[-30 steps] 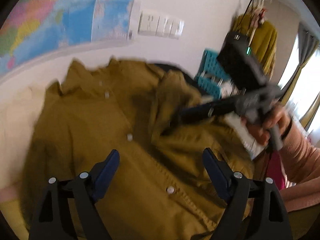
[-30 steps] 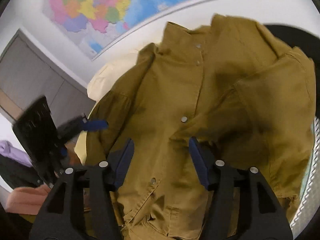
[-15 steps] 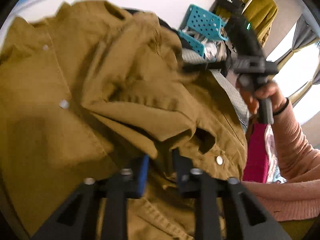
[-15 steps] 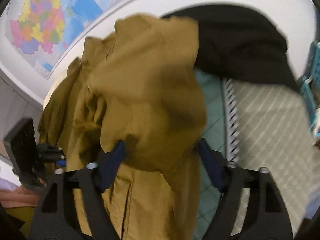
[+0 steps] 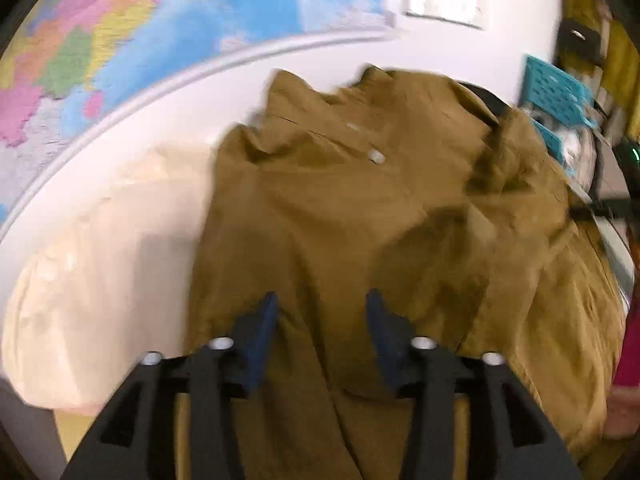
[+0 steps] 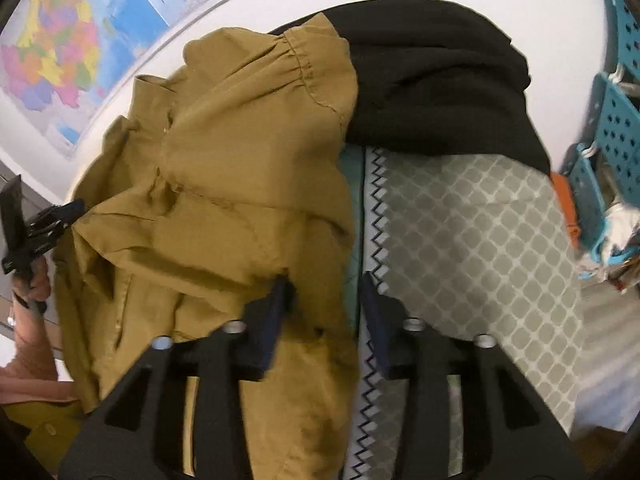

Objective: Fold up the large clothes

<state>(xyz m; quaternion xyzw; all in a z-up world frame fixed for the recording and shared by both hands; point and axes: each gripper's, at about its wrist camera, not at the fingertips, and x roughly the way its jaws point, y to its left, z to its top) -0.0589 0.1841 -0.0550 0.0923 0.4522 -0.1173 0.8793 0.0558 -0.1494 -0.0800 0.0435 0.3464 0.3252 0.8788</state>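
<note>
Across a bed covered with a grey quilted lattice-pattern spread (image 6: 480, 240), a large mustard-brown button-front cotton shirt (image 5: 360, 220) lies crumpled, its collar toward the white wall and one gathered sleeve folded over its front. Beside the shirt, toward the wall, a black folded garment (image 6: 432, 80) rests on the spread, touching the sleeve's cuff. On the shirt's other side sits a pale cream cushion (image 5: 100, 260).

From the left wrist view, the left gripper (image 5: 320, 312) hangs over the lower front of the shirt with its blue-padded fingers (image 5: 260, 324) parted and cloth showing in the gap; the blur hides whether they touch the fabric. From the right wrist view, the right gripper (image 6: 324, 300) stands at the shirt's edge where it meets the spread, fingers (image 6: 276, 312) spread apart, the left one just against a fold of cloth and nothing pinched between them.

A colourful wall map (image 5: 140, 32) hangs above the bed, and turquoise perforated plastic baskets (image 6: 616, 128) stand at the far side. The left gripper also shows at the edge of the right wrist view, held in a hand (image 6: 34, 284).
</note>
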